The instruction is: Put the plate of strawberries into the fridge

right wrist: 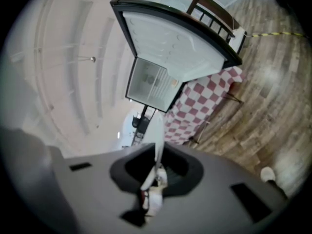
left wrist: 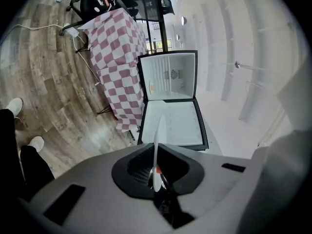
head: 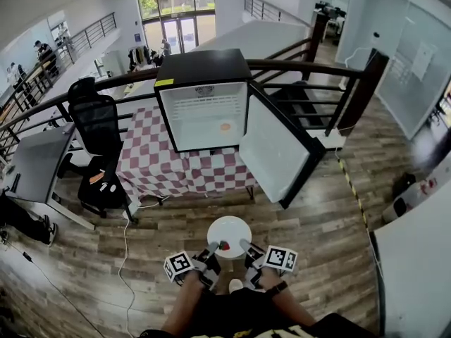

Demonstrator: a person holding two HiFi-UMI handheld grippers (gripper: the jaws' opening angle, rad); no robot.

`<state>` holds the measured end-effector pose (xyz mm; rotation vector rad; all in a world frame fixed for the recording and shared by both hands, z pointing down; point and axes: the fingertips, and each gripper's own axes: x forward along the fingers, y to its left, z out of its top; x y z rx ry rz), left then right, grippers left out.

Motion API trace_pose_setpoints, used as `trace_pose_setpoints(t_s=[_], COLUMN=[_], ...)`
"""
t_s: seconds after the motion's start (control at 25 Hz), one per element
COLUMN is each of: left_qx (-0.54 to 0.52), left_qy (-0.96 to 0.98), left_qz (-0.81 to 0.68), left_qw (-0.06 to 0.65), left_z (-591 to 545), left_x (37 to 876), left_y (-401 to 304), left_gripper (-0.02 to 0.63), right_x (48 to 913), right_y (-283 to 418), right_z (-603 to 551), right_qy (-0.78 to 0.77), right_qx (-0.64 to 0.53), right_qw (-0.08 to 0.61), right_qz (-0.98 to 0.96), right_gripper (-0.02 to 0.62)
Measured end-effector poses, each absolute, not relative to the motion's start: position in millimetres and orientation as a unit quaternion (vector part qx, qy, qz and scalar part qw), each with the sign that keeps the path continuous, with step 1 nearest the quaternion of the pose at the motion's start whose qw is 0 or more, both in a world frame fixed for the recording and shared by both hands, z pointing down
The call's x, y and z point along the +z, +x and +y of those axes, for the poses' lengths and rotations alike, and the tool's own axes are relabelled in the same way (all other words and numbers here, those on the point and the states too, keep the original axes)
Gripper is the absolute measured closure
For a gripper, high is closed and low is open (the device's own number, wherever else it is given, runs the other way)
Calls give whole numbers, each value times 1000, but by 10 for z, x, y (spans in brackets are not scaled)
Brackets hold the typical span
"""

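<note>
A round white plate (head: 229, 232) with a red strawberry (head: 223, 246) on its near rim is held level in front of me, above the wood floor. My left gripper (head: 210, 251) is shut on the plate's near left rim and my right gripper (head: 246, 248) on its near right rim. In the left gripper view the plate (left wrist: 157, 143) shows edge-on between the jaws of the left gripper (left wrist: 157, 179). The right gripper view shows the plate (right wrist: 158, 138) the same way in the right gripper (right wrist: 155, 177). The black mini fridge (head: 204, 104) stands ahead, its door (head: 273, 150) swung open to the right and its white inside lit.
The fridge sits on a table with a red-and-white checked cloth (head: 158, 164). A black office chair (head: 99, 129) and a grey desk (head: 39, 162) stand to the left. A dark railing (head: 310, 69) runs behind. A white cable (head: 125, 245) lies on the floor.
</note>
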<state>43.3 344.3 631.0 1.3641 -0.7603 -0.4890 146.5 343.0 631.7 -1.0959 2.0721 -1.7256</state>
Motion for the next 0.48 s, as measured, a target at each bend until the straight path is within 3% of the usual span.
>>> trace_pose_setpoints(t_s=[0.48], left_qx=[-209], left_qy=[586], left_qz=[-379], left_qw=[685], left_z=[3667], left_x=[6482], left_y=[457], left_gripper=[577], right_x=[6524], right_y=[1507], right_z=[3586], right_qy=[-346], right_qx=[-621], right_qw=[110], right_qz=[695], right_gripper=[548])
